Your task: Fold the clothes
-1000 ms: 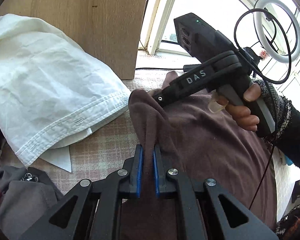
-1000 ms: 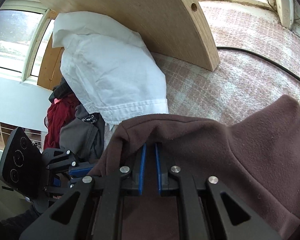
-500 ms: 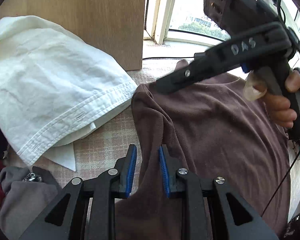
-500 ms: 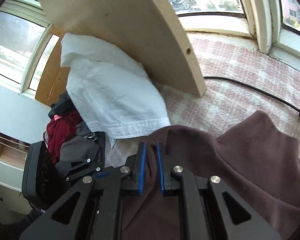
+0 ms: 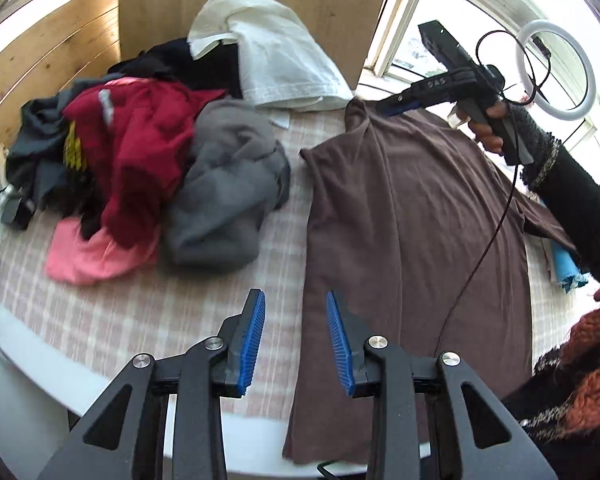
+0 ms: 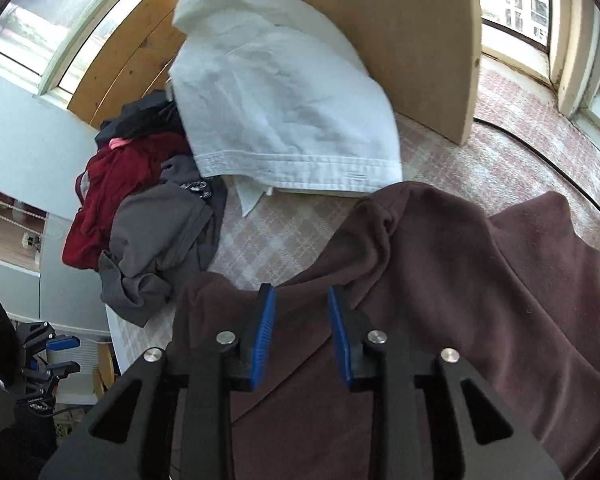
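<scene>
The left gripper [image 5: 296,340] has its blue fingers [image 5: 252,336] spread wide apart, and nothing is between them. They hang over the tabletop [image 5: 112,320], near the bottom middle of the left view. The left edge of the brown top [image 5: 412,220] runs just beside the finger on the right.

The right gripper [image 6: 302,332] is spread open too and holds nothing. Its fingers [image 6: 264,328] sit low over the brown top, near the bunched end at the middle of the right view.

The brown top lies mostly flat on the checked cloth. Its long way runs from the bottom of the left view up to the upper right, and its near end hangs over the table edge. The right gripper is close to the far end. The left gripper is close to the near end and the long side edge. That side edge is what a fold would likely turn on, and the left one is nearer to it.

Only the left view shows the whole top, the hand [image 5: 488,128] with the right gripper, and the full pile of clothes [image 5: 140,152] at the left. Only the right view shows the crumpled far end close up, with the white shirt [image 6: 284,108] just past it.
</scene>
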Demonstrator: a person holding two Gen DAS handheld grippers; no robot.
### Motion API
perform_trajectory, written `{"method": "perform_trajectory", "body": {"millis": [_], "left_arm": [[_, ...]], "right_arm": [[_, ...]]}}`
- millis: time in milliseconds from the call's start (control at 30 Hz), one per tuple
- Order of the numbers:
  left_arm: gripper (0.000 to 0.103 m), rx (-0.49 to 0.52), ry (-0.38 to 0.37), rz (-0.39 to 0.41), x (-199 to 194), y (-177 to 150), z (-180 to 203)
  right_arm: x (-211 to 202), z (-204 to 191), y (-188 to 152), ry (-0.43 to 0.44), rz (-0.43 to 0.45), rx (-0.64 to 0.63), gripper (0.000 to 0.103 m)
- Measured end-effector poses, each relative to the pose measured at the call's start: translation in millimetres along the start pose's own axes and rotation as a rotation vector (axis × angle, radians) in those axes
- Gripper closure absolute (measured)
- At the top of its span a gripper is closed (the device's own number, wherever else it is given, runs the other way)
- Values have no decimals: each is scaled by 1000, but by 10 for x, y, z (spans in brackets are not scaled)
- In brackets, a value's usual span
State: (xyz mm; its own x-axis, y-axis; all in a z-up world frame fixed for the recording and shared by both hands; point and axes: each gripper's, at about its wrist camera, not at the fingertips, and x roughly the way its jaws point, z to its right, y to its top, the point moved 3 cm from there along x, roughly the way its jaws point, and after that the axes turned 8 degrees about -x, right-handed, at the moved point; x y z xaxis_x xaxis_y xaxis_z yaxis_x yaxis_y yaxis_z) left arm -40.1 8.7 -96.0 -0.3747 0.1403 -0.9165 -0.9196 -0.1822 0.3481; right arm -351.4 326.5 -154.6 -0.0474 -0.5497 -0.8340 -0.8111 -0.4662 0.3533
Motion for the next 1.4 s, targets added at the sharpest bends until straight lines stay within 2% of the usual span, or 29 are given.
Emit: {"method": "perform_trajectory", "body": {"millis": [33, 133, 200, 267, 367, 400, 467, 567, 667, 733, 767, 800, 833, 1000, 1167, 1233, 1267, 1300, 1400], "left_arm": [[72, -20, 25, -19, -110, -230, -81], [72, -138, 33, -57, -377, -911, -315], [71, -226, -8, -63, -350, -1187, -407], [71, -234, -15, -44, -185, -1299, -401], [71, -230, -44, -38, 197, -1305, -360], [71, -221, -44, -35, 305, -1297, -350], [71, -201, 13, -51, 540, -1302, -344], [68, -174, 93, -67, 723, -1342, -341], [67, -165, 137, -74, 770, -1351, -318], [66, -149, 164, -79, 799, -1358, -281], [67, -137, 171, -76, 812, -1362, -253], [69, -131, 173, -74, 820, -1364, -230], [70, -125, 174, -71, 827, -1366, -208], [80, -109, 162, -64, 848, -1389, -153], [87, -90, 155, -59, 862, -1414, -116], [91, -76, 151, -52, 863, -1431, -101], [92, -69, 150, -49, 863, -1439, -93], [93, -62, 148, -45, 863, -1447, -85], [94, -41, 142, -36, 862, -1471, -62]], "right_arm": [[29, -181, -25, -7, -17, -32, 52], [130, -651, -100, -11, -64, -101, 52], [228, -849, -123, -55, -71, -121, 52], [324, -970, -138, -139, -66, -170, 52], [552, -1025, -213, -161, -133, -208, 53], [638, -1027, -258, -144, -161, -202, 59], [793, -1008, -331, -140, -202, -192, 66], [959, -875, -381, -180, -235, -164, 65], [915, -850, -328, -181, -256, -161, 65], [800, -902, -234, -217, -235, -182, 65], [759, -938, -173, -235, -221, -193, 62], [744, -968, -110, -246, -215, -195, 55], [748, -980, -50, -250, -214, -180, 53], [886, -862, 179, -228, -225, 45, 53], [1254, -955, 148, -369, -349, -40, 53], [1341, -940, 103, -399, -361, -53, 53], [1352, -927, 86, -411, -351, -59, 55], [1348, -918, 74, -431, -342, -74, 64], [1283, -839, 33, -436, -316, -69, 80]]}}
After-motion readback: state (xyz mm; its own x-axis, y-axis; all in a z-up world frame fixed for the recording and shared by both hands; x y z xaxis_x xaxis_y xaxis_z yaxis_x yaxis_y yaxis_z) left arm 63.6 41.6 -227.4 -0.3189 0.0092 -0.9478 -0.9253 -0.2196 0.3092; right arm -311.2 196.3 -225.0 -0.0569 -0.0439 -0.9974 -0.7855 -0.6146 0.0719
